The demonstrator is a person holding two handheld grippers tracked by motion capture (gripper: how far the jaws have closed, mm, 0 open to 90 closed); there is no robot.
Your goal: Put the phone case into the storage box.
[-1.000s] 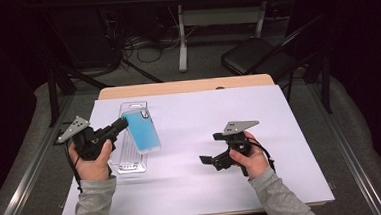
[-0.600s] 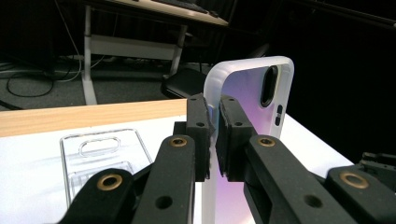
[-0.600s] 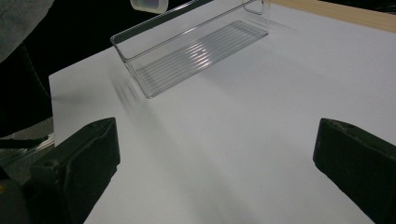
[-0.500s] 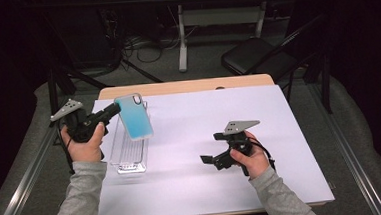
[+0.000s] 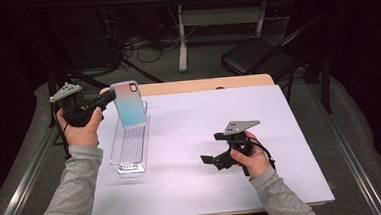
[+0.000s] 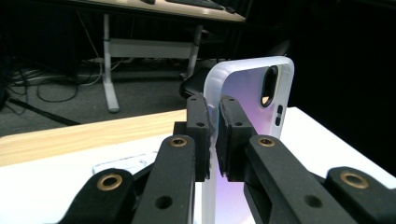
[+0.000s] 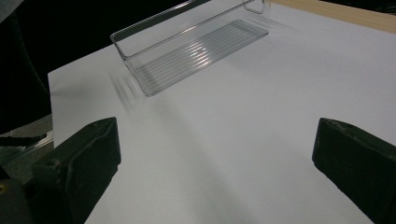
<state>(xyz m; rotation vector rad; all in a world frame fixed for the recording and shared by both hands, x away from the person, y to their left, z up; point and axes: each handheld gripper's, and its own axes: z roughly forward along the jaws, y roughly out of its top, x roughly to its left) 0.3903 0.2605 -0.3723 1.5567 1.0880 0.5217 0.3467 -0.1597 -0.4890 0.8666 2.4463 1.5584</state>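
I see left gripper clamped on edge of phone case, pads pinching thin rim, case upright in air above far end of clear tray; in left gripper view case stands between jaws, camera cutout near top. Tray lies on white tabletop, left half. My right gripper rests low over table well right of tray, jaws spread wide, nothing between them; tray ahead of it
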